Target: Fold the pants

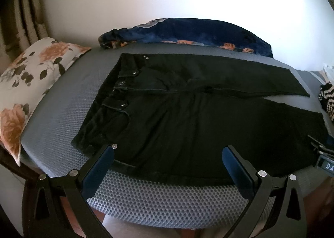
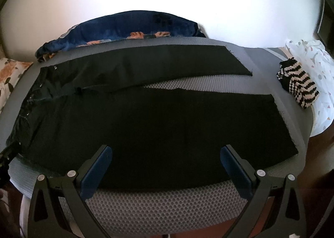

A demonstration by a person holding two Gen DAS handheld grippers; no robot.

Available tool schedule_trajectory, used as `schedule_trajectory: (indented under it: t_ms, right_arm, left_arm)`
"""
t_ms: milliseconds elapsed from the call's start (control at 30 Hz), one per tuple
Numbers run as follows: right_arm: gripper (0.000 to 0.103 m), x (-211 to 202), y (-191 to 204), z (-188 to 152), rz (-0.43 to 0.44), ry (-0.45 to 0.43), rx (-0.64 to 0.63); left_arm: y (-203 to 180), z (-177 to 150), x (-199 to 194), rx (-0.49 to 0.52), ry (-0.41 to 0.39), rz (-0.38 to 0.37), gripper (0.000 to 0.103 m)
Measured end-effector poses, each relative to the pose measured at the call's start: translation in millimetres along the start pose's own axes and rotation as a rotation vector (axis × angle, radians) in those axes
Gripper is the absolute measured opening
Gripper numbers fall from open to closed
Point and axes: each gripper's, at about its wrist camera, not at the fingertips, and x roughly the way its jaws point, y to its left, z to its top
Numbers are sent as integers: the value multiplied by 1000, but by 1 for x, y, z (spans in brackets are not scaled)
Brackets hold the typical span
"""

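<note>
Black pants (image 1: 187,116) lie flat on a grey mesh mattress (image 1: 62,100), waistband to the left, both legs spread to the right with a narrow gap between them. My left gripper (image 1: 168,150) is open and empty, just above the near edge by the waist and hip. My right gripper (image 2: 166,150) is open and empty over the near leg of the pants (image 2: 167,125), above the mattress (image 2: 162,206) front edge. The right gripper's tip (image 1: 321,150) shows at the far right of the left wrist view.
A floral pillow (image 1: 27,83) lies at the left end. A dark blue floral blanket (image 1: 187,33) is bunched along the back by the wall. A black-and-white striped knit item (image 2: 296,83) lies on a white patterned cloth (image 2: 317,75) at the right end.
</note>
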Motion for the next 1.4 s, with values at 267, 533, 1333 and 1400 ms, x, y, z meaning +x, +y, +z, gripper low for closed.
schedule_trajectory:
  t_ms: [267, 533, 1333, 1400]
  right_arm:
    - [103, 2, 6, 0, 21, 14, -21]
    - [103, 4, 5, 2, 22, 15, -21]
    - [103, 22, 11, 0, 24, 53, -31]
    - [103, 23, 14, 1, 15, 55, -35]
  left_arm:
    - [-2, 2, -3, 2, 16, 18, 103]
    - [-3, 10, 5, 1, 42, 37, 103]
    - [-4, 23, 43, 25, 113, -17, 103]
    - [-2, 26, 46, 23, 113, -20, 103]
